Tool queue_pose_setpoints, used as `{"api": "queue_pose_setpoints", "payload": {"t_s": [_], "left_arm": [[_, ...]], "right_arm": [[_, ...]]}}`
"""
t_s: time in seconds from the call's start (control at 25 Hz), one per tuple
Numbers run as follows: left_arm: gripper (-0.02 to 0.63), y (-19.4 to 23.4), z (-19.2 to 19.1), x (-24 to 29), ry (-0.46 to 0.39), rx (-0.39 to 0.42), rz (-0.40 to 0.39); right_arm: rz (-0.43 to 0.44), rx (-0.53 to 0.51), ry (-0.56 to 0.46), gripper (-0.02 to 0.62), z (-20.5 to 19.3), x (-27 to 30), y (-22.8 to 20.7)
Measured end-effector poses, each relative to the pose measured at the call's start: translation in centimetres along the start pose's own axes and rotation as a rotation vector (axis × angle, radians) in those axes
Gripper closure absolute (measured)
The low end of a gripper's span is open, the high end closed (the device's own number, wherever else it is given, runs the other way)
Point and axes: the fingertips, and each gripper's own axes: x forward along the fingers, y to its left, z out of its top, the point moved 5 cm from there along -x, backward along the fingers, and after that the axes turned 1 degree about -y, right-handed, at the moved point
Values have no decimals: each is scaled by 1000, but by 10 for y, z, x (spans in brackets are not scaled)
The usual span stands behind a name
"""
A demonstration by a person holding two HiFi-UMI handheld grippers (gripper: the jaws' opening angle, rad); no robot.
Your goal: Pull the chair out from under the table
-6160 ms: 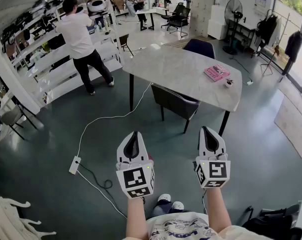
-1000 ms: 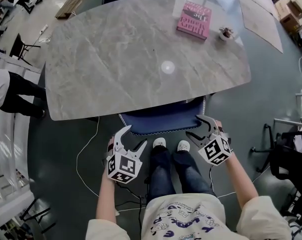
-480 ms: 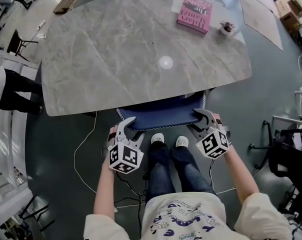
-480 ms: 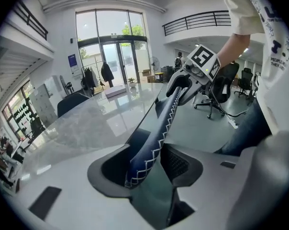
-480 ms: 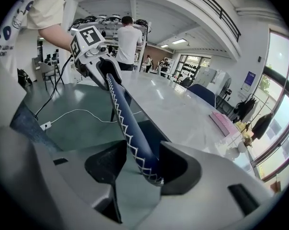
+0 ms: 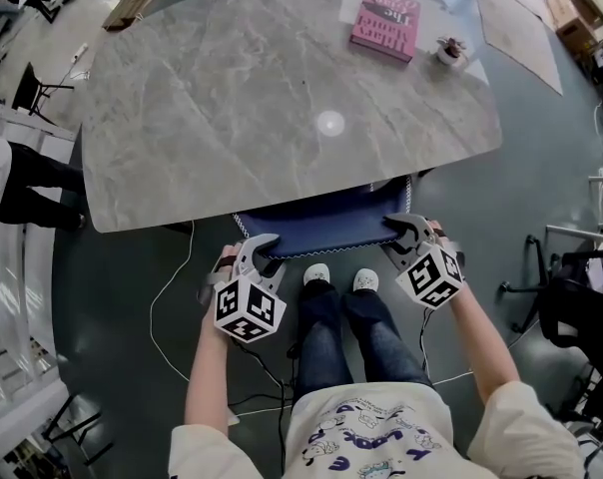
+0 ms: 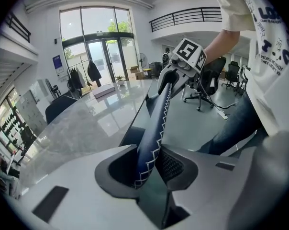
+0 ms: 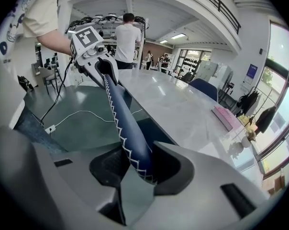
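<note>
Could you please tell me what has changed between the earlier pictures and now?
The person walked up to the table. The left gripper and right gripper, wide open a second ago, moved onto the top edge of the chair back. Their jaws have just been closing, and each now clamps one end of it. The chair back has not come out yet. The book and small pot lie as before.
</note>
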Motion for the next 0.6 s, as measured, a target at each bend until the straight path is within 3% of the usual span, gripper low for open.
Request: {"api": "queue_pose_setpoints", "payload": {"t_s": [0.6], "left_arm": [[500, -40, -2, -13, 59, 50, -48]], "right_arm": [[68, 9, 44, 465, -11, -19, 27]]}}
